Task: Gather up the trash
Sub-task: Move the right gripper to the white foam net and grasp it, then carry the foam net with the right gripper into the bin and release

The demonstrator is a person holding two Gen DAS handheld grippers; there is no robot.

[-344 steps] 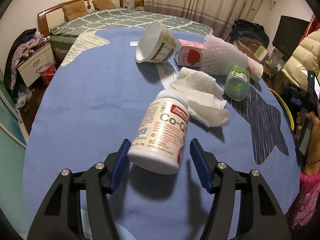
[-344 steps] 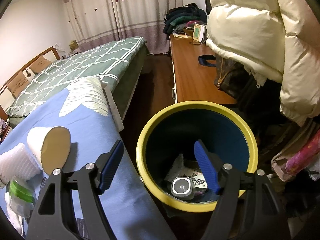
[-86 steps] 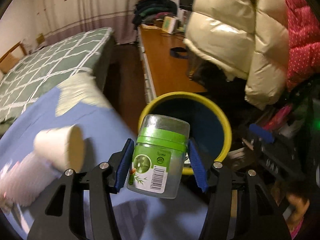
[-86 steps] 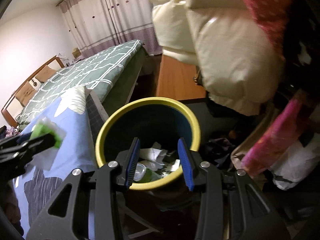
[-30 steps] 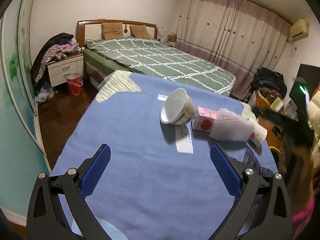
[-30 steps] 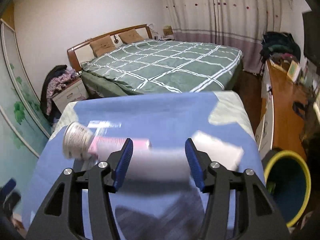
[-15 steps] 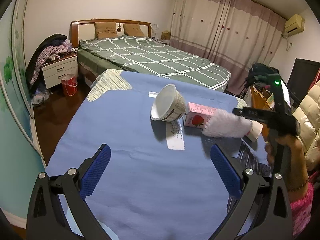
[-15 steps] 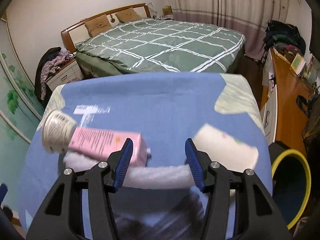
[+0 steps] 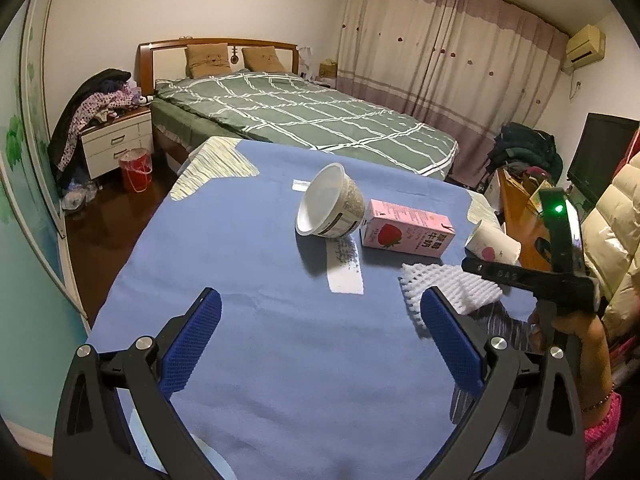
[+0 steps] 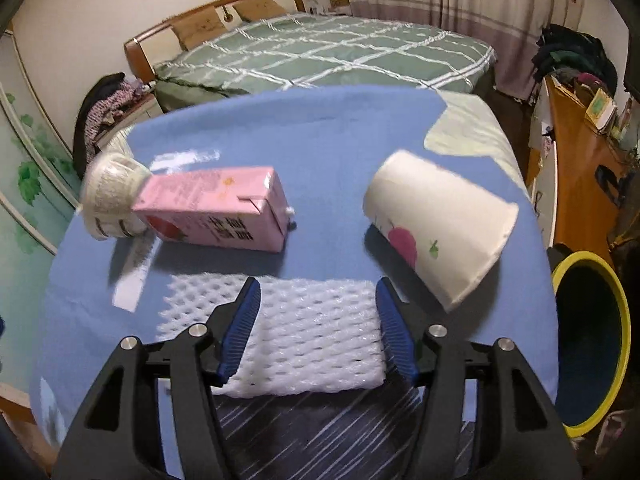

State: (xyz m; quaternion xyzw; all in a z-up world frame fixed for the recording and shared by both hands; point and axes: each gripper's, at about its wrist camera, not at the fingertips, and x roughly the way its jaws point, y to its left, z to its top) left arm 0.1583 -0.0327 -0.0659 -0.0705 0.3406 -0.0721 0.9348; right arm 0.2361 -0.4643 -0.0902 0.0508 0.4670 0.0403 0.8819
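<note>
Foam netting [image 10: 308, 332] lies flat on the blue tablecloth [image 10: 328, 136], straight under the right gripper [image 10: 318, 328], whose blue pads [image 10: 240, 328] bracket its middle section. The jaws are opening, at about a middling spread, with the white net sleeve between them; the pads stand at its edges without visibly squeezing it. At eleven o'clock from that gripper rests the pink strawberry milk carton [image 10: 216, 210] on its side, its far end touching a tipped white tub [image 10: 108, 196]. At one o'clock lies a paper cup [image 10: 436, 228] on its side (printed with a small pink fruit), near the net but apart from it. At three o'clock, off the table's edge, stands the yellow-rimmed bin [image 10: 592, 344].

Over the near part of the cloth, the left gripper [image 9: 320, 344] hangs with jaws spread wide and nothing between them. From its camera the tub [image 9: 330, 206] sits at twelve o'clock with its mouth facing the lens, the carton [image 9: 406, 234] just beside it at one o'clock, the netting [image 9: 452, 292] at two o'clock, partly hidden behind the gripper's own right finger. A hand [image 9: 568, 324] grips the other tool's handle at three o'clock.
</note>
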